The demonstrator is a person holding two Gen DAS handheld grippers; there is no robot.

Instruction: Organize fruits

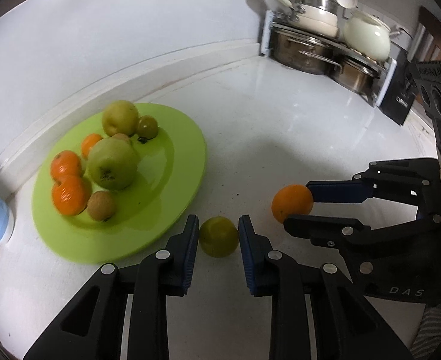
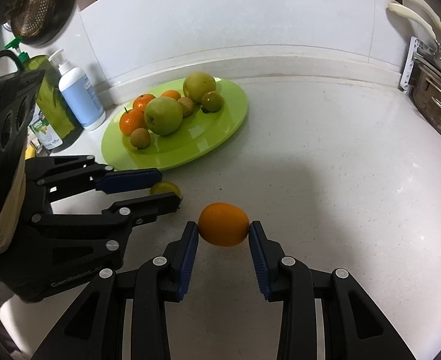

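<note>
A green plate [image 1: 172,162] [image 2: 220,126] on the white counter holds several fruits: green apples [image 1: 112,163] [image 2: 163,115], oranges [image 1: 70,195] [image 2: 132,121] and small brownish and green fruits. My left gripper [image 1: 218,228] [image 2: 168,184] has its pads against both sides of a small green fruit [image 1: 218,236] [image 2: 165,187] that rests on the counter by the plate's near edge. My right gripper [image 2: 223,230] [image 1: 298,202] is shut on an orange [image 2: 223,228] [image 1: 292,202] just to the right, low over the counter.
A rack of steel pots and white pans [image 1: 325,45] [image 2: 433,90] stands at the back right. A white-blue pump bottle [image 2: 79,96] and a green bottle [image 2: 52,105] stand left of the plate by the wall. A strainer [image 2: 37,6] hangs above them.
</note>
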